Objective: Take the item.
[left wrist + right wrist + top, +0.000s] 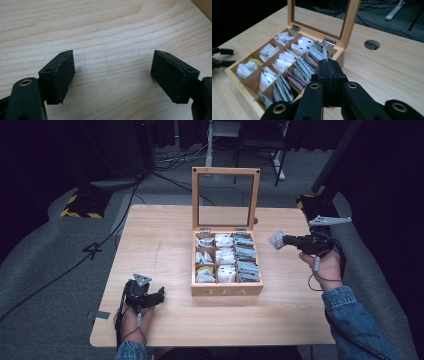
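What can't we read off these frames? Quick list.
- Print on the tea bag held in the right gripper: too small in the high view, edge-on above the jaws in the right gripper view.
- Labels on the packets in the tea box: too small and blurred in both those views.
- Left gripper: jaws apart over bare table; the frame edges cut off most of the box, leaving a corner at top right.

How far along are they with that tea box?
Done: the tea box stands open with its lid upright, and its compartments hold many packets. In hand: the right tongs are shut on one tea packet, held above the table to the right of the box. The left tongs rest open and idle near the table's front. Left: whether that packet goes into the box or elsewhere can't be told.
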`<state>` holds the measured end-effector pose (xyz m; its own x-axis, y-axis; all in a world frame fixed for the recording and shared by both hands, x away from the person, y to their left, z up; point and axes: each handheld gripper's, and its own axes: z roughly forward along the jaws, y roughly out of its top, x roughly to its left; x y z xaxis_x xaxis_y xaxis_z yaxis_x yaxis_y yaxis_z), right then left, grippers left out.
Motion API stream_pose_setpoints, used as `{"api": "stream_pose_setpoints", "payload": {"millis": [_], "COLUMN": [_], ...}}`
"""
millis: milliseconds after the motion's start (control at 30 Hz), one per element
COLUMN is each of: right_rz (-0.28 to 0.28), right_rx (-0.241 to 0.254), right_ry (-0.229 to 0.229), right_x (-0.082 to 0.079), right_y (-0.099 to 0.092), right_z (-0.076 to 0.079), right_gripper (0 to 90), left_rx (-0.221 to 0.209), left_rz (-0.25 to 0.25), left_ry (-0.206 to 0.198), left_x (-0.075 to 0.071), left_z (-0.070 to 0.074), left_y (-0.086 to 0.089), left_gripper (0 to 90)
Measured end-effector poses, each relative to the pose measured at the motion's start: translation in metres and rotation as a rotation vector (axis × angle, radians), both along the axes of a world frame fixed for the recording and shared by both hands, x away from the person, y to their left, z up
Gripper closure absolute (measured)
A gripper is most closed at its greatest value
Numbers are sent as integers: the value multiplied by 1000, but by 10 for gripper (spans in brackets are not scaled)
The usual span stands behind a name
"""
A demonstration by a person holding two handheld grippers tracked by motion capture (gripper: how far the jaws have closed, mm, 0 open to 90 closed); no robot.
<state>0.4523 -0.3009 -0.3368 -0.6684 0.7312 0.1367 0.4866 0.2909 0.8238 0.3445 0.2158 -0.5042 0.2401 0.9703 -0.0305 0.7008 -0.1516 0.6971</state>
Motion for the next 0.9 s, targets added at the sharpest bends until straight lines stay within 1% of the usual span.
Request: {"api": "stream_pose_setpoints", "payload": {"millis": [167,300,467,733,900], "right_rz": [-35,-68,-98,-111,-106], "right_rx": [-8,-11,-15,-29,-46], "right_ry": [9,37,59,110,156], "right_x": [5,10,15,21,23], "right_y": [-10,-17,-26,-34,-31], "right_z": [-7,-17,-29,-52,-72], "right_gripper": [896,896,896,896,895], "left_rx": [1,0,0,0,1], "left_rz": [0,0,0,0,0], "left_ry": [-1,0,0,0,-1], "left_x": [0,0,0,0,0], "left_z": [0,0,0,0,0], "left_y": [0,0,0,0,0], "left_gripper": [199,199,199,199,199]}}
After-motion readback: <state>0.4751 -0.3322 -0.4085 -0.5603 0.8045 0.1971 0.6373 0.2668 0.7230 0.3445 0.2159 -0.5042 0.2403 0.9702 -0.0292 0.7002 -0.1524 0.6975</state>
